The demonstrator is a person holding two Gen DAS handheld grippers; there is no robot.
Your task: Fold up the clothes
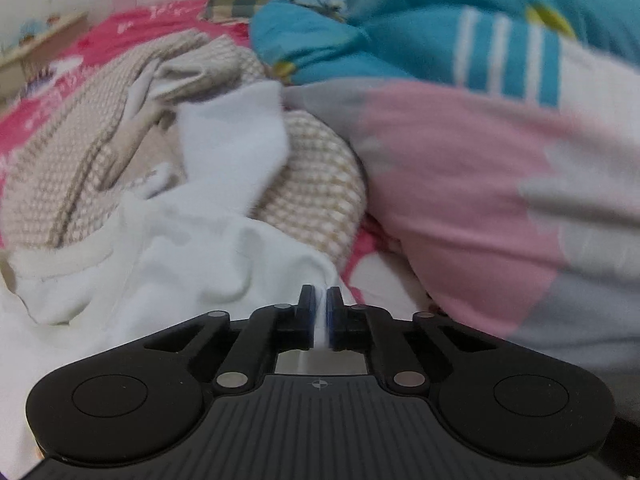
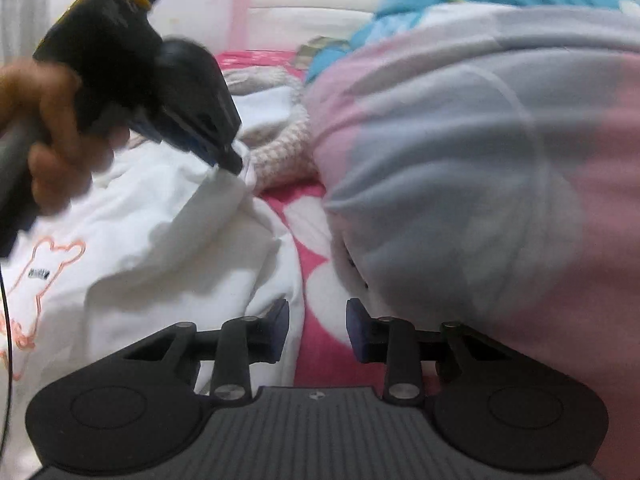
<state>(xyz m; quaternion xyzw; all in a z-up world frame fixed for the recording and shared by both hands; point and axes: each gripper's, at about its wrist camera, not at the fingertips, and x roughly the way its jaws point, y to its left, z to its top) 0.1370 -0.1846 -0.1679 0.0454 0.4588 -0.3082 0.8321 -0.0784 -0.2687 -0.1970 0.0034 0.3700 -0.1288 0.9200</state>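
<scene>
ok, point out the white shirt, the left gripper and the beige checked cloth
white shirt (image 2: 168, 240): right wrist view, open front fabric.
left gripper (image 1: 320, 312): left wrist view, between fingers shut on shirt.
beige checked cloth (image 1: 316, 172): left wrist view, bunched fold.

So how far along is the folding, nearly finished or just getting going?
Just getting going, it seems. Nothing in view looks folded: the beige checked garment and the teal one lie crumpled in a heap. In hand: the left tongs are pinched on a fold of the white shirt, while the right tongs are open beside its edge. Left: this shirt and the rest.
</scene>
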